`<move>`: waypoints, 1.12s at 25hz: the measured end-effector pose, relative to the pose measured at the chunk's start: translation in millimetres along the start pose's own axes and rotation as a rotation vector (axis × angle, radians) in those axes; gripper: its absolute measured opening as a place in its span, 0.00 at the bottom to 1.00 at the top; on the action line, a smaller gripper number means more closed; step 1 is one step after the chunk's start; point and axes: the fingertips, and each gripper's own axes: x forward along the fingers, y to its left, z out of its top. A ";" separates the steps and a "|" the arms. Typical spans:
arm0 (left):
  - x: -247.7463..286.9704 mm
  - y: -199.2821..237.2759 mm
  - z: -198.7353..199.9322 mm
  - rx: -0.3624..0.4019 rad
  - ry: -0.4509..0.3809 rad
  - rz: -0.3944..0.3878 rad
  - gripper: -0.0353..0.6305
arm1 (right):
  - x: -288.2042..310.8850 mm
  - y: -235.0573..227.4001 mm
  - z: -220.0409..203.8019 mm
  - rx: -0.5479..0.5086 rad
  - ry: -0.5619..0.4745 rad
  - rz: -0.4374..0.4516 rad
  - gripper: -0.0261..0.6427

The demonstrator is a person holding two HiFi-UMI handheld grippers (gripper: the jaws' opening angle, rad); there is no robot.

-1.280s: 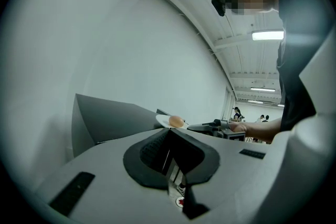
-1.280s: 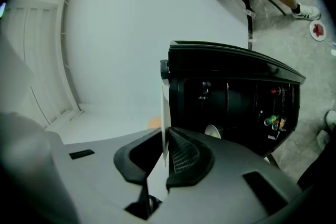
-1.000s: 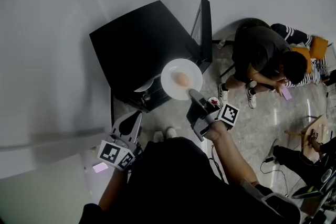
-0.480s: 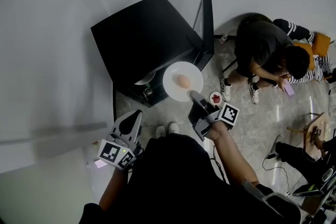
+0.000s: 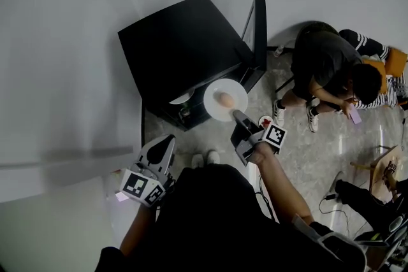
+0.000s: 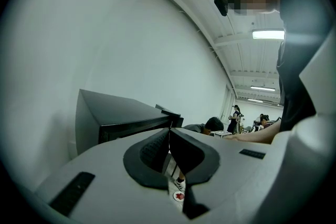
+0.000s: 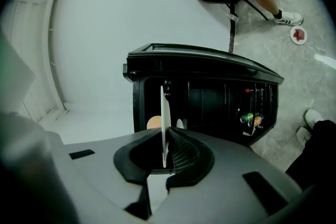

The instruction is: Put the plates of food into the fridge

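Note:
In the head view, my right gripper (image 5: 235, 114) is shut on the near rim of a white plate (image 5: 220, 108) that carries a peach-coloured piece of food (image 5: 224, 99). The plate hangs just in front of the open black fridge (image 5: 182, 41). In the right gripper view the plate (image 7: 164, 113) shows edge-on between the jaws of my right gripper (image 7: 165, 136), with the food (image 7: 153, 123) to its left and the fridge interior (image 7: 210, 99) behind. My left gripper (image 5: 166, 140) is low at the left, shut, with nothing in it. Its jaws meet in the left gripper view (image 6: 169, 132).
The fridge door (image 5: 259, 25) stands open to the right. A white plate edge (image 5: 183, 97) shows inside the fridge. Cans (image 7: 250, 119) sit in the fridge's right side. A small plate with red food (image 5: 264, 121) lies on the floor. A person sits on a chair (image 5: 322, 67) at the right.
My right gripper has carried the plate slightly closer to the fridge opening. The left gripper has barely moved and stays shut.

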 end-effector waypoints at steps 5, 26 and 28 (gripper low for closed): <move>3.3 3.1 2.7 0.009 -0.004 0.007 0.09 | 16.6 -18.6 10.6 0.015 -0.009 -0.007 0.11; 15.9 23.4 7.9 -0.012 -0.002 0.063 0.09 | 99.9 -56.8 41.1 0.046 -0.047 -0.052 0.11; 14.5 23.1 7.3 -0.013 -0.002 0.068 0.09 | 105.3 -56.0 41.0 0.058 -0.053 -0.057 0.11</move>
